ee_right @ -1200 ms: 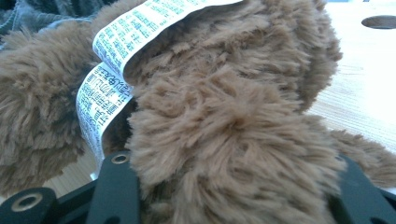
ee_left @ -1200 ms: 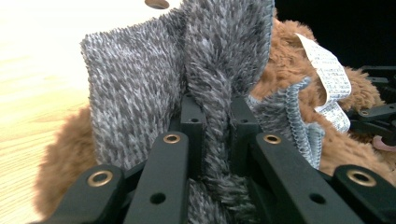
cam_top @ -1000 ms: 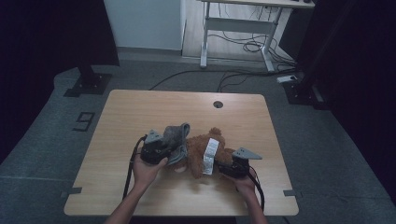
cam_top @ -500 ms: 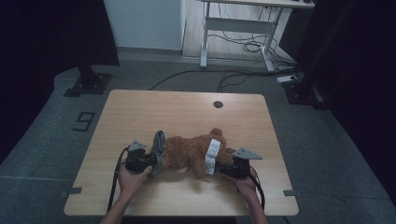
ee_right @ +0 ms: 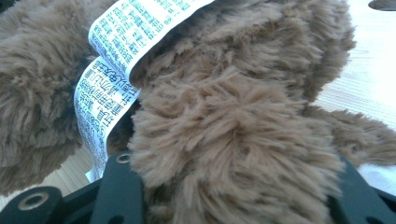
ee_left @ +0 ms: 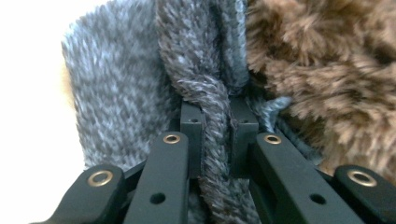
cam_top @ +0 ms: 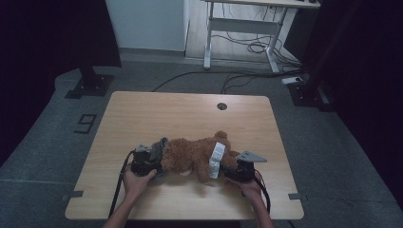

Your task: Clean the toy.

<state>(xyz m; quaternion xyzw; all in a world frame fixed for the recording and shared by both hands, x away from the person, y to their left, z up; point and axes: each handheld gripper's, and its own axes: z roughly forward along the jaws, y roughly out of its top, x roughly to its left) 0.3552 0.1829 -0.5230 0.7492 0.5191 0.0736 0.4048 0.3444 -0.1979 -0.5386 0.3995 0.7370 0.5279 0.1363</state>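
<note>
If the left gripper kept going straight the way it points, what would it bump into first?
Probably the teddy bear. The left gripper points toward it across the table, its fingers pinching the grey knitted cloth, and the bear's brown fur lies right behind that cloth.

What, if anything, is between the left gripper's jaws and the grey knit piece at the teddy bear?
Nothing visible: the left gripper is already clamped on a fold of the grey knit piece, right beside the teddy bear.

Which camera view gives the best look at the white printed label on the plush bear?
The right gripper view: the white label loops across the brown fur close up, its printed lines visible. The high view shows the label as a small white strip on the plush bear. The left gripper view gives grey knit and fur.
</note>
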